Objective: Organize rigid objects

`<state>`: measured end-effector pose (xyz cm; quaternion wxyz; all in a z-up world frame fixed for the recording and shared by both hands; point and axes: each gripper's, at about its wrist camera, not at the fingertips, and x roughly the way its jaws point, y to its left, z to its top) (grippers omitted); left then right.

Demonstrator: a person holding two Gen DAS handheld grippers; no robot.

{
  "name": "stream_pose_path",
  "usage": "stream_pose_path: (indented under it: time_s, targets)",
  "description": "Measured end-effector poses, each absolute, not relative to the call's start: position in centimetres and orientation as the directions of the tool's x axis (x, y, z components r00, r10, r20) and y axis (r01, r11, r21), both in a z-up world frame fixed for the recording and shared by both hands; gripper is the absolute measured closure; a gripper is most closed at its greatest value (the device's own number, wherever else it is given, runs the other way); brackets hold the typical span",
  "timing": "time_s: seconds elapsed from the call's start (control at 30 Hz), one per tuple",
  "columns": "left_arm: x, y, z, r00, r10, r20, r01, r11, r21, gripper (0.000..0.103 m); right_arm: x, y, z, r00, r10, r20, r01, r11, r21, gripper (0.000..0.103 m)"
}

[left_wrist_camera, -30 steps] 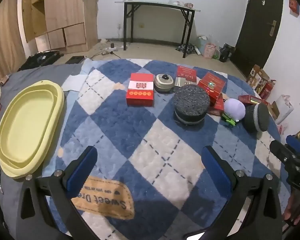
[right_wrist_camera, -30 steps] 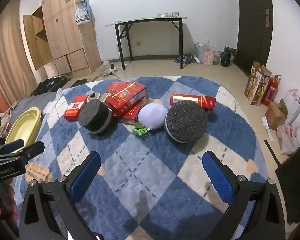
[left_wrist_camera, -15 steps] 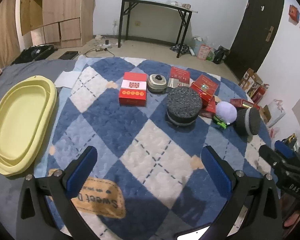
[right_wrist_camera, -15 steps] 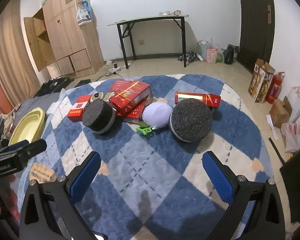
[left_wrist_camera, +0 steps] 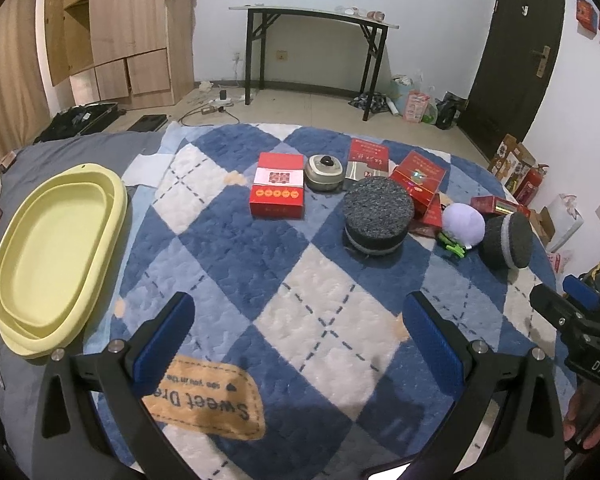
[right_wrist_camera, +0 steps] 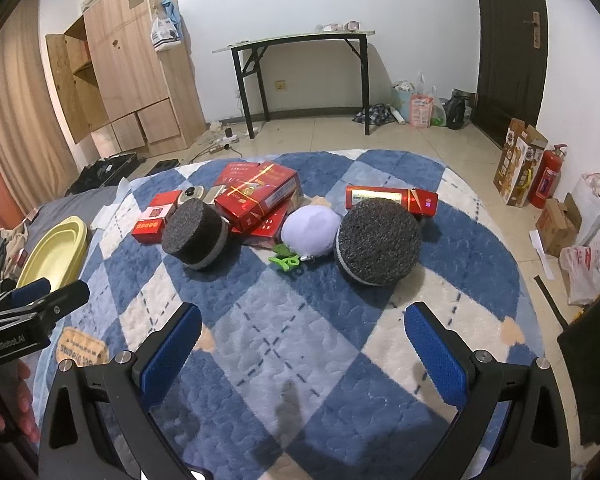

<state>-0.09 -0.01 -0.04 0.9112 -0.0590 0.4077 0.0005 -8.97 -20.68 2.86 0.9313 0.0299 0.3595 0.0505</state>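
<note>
Both tongs are hovering released w/ nothing between them: left tongs [left_wrist_camera: 298, 334], right tongs [right_wrist_camera: 302, 338]. Sorting isn't begun, I'd say. Red boxes [left_wrist_camera: 277, 190] & foam discs [left_wrist_camera: 378, 216] are lying mid-rug, well right of the yellow basin [left_wrist_camera: 56, 248]. Next: probably approaching the nearest disc, jaws straddling it.

Both cams ride low over the rug [left_wrist_camera: 320, 320], looking fwd between their own fingers. Left cam sits nearer the yellow tub [left_wrist_camera: 52, 256]; both share the red boxes [right_wrist_camera: 256, 196].
</note>
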Motion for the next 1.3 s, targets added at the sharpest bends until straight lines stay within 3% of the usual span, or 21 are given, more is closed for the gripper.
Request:
stream_pose_path:
  time_s: [1.3]
  targets:
    - [1.2, 1.1, -1.0, 0.624, -0.048, -0.780, -0.072, 0.990, -0.118, 0.000, -7.7, -23.9, 2.7, 0.744, 0.048, -0.666, 0.030, 0.994, 0.106, 0.000]
